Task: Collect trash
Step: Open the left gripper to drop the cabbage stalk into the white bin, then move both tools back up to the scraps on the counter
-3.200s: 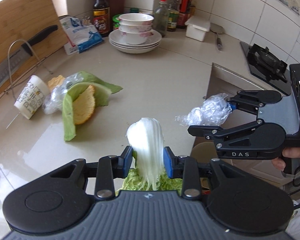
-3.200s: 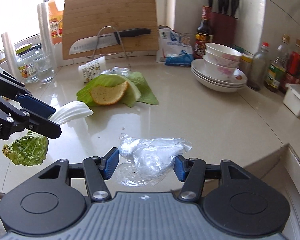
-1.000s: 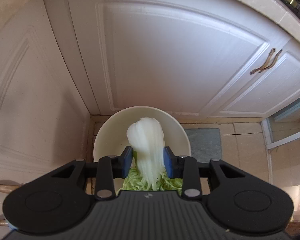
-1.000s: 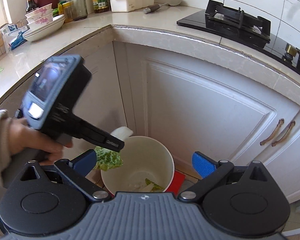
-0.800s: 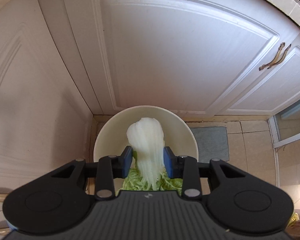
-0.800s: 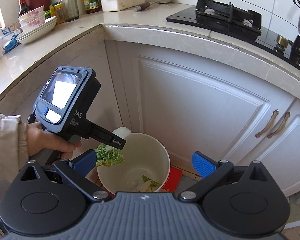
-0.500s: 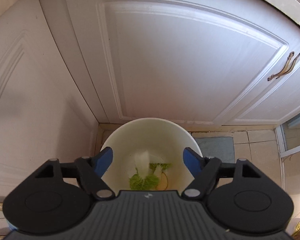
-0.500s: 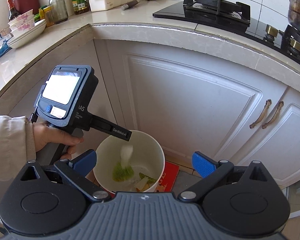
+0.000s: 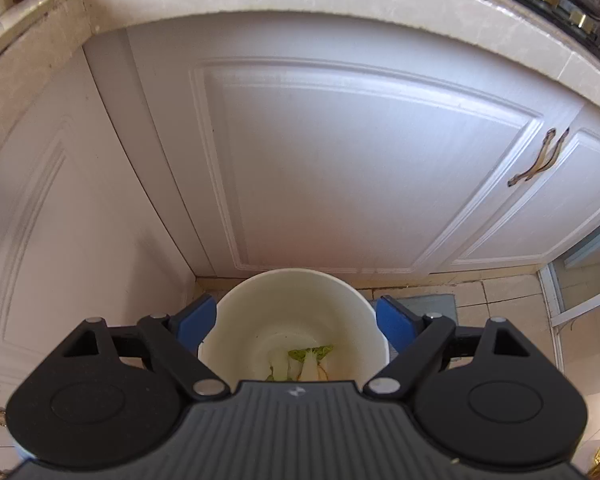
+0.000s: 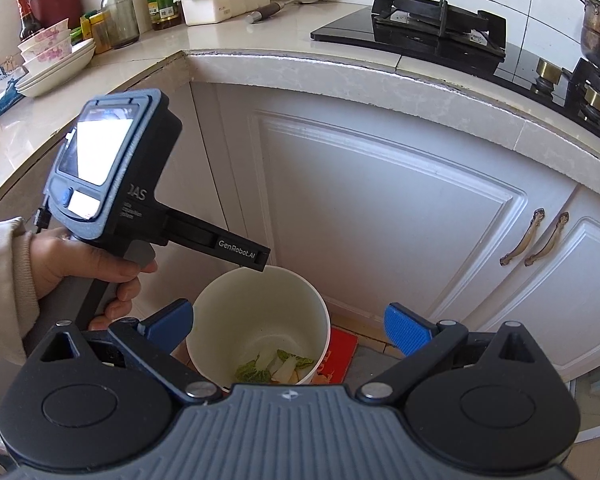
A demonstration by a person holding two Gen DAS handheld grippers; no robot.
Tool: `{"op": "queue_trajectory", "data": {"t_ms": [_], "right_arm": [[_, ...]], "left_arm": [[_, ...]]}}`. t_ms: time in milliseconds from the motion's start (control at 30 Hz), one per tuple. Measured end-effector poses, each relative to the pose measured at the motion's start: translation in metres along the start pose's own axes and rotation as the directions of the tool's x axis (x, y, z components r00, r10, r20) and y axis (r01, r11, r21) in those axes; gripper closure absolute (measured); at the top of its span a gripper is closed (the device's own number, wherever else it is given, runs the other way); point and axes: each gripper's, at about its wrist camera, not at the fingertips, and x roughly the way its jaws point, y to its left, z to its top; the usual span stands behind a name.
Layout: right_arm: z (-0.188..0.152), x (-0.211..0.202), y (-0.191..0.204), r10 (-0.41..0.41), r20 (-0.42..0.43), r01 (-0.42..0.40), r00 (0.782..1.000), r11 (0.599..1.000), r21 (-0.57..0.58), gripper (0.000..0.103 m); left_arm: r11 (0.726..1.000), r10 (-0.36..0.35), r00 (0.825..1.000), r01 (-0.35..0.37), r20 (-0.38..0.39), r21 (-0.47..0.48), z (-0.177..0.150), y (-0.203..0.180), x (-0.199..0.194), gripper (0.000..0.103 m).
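Over bin (image 9: 260, 320) | left tool (image 9: 294, 322) opening, empty | right tool (image 10: 288, 326) wide, empty

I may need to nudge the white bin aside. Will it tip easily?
Probably yes: the white bin stands tall and narrow, and holds only a few cabbage scraps, so it looks light. Its smooth wall might slip in tongs.

left gripper (image 9: 296, 322) opening, empty | bin (image 9: 236, 320) below (cabbage scraps (image 9: 306, 360) inside)
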Motion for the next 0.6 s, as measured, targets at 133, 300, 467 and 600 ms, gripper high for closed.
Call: {"op": "queue_trajectory", "data": {"t_ms": [133, 300, 467, 600], "right_arm": [[0.003, -0.003, 0.002, -0.017, 0.0, 0.017, 1.0, 1.0, -0.019, 0.0], [0.01, -0.011, 0.005, -0.033, 0.016, 0.034, 0.999, 0.998, -0.049, 0.0], [0.02, -0.017, 0.011, -0.037, 0.025, 0.039, 0.999, 0.995, -0.091, 0.0], [0.032, -0.024, 0.022, -0.019, 0.036, 0.024, 0.999, 0.99, -0.139, 0.0]], "left_arm": [[1.0, 0.001, 1.0, -0.001, 0.024, 0.009, 0.003, -0.003, -0.019, 0.016], [1.0, -0.01, 0.997, 0.009, 0.077, 0.019, 0.007, -0.002, -0.053, 0.016], [0.999, -0.019, 0.991, 0.015, 0.129, 0.031, 0.007, 0.006, -0.097, 0.015], [1.0, -0.019, 0.987, 0.017, 0.161, 0.015, 0.005, 0.023, -0.132, 0.015]]}}
